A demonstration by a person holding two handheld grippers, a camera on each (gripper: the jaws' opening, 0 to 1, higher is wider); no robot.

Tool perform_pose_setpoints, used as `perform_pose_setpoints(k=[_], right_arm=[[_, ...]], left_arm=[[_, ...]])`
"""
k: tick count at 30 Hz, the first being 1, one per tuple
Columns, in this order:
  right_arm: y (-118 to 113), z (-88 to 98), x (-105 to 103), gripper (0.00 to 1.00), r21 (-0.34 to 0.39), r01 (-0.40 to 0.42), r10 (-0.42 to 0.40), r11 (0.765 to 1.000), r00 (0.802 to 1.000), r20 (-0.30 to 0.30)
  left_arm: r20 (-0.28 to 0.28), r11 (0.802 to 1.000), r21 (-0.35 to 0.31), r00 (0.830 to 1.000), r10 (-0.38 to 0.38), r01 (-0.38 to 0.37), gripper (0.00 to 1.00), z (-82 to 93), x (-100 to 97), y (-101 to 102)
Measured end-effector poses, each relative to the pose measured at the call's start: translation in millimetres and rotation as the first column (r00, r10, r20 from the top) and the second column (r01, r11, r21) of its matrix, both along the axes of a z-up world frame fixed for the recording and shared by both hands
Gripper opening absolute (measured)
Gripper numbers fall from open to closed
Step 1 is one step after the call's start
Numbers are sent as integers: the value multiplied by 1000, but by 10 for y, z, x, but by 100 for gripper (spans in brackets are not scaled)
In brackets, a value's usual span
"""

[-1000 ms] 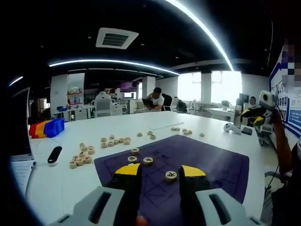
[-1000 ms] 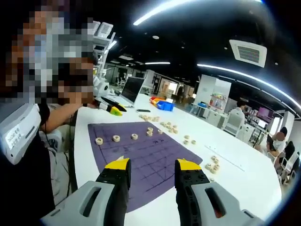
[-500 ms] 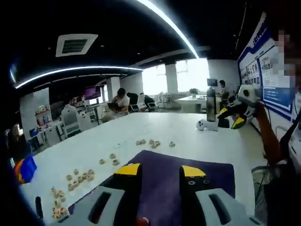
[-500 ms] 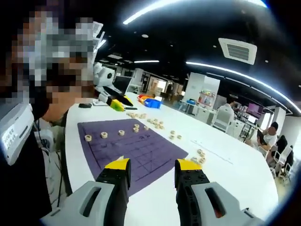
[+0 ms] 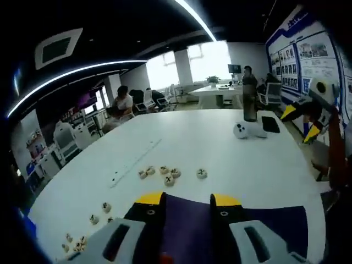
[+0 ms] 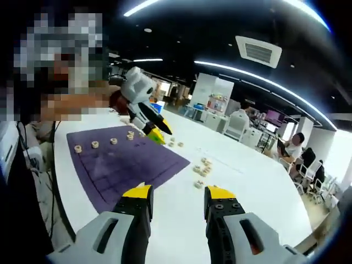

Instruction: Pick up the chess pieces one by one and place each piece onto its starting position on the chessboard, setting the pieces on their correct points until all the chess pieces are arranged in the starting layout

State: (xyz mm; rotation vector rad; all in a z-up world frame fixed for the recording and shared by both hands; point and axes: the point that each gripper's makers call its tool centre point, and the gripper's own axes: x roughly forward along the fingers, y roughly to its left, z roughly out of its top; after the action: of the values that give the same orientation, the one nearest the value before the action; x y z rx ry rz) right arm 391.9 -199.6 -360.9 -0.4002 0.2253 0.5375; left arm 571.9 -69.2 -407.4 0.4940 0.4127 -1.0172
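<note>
- Chess pieces [image 5: 202, 174] on the worktop [image 5: 187, 137] bear dark marks — too small to read.
- Wall posters [image 5: 297, 52] beyond the worktop — print illegible.

Open office: dark ceiling [image 5: 137, 22] (strip lights), bright windows [image 5: 187, 60], desks, white table [image 5: 181, 137].

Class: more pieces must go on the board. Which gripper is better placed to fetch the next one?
Probably the left gripper: open and empty, it points over the purple chessboard edge at a cluster of pieces just ahead. The right gripper, also open, faces bare table.
</note>
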Motion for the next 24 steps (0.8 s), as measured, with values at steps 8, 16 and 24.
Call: perform_pose_setpoints(k=[8, 16, 24], right_arm=[[-202, -61, 16, 38, -18, 56, -56, 998, 998, -13], [-207, -62, 16, 38, -6, 60, -60, 998, 998, -10], [-240, -88, 26, 38, -20, 73, -73, 997, 997, -12]], left_arm=[[-7, 999, 49, 1000, 8, -8, 33, -303, 378, -507], [-4, 989, 150, 1000, 5, -5, 31, -678, 568, -916], [-63, 985, 160, 996, 71, -60, 31, -842, 654, -1026]])
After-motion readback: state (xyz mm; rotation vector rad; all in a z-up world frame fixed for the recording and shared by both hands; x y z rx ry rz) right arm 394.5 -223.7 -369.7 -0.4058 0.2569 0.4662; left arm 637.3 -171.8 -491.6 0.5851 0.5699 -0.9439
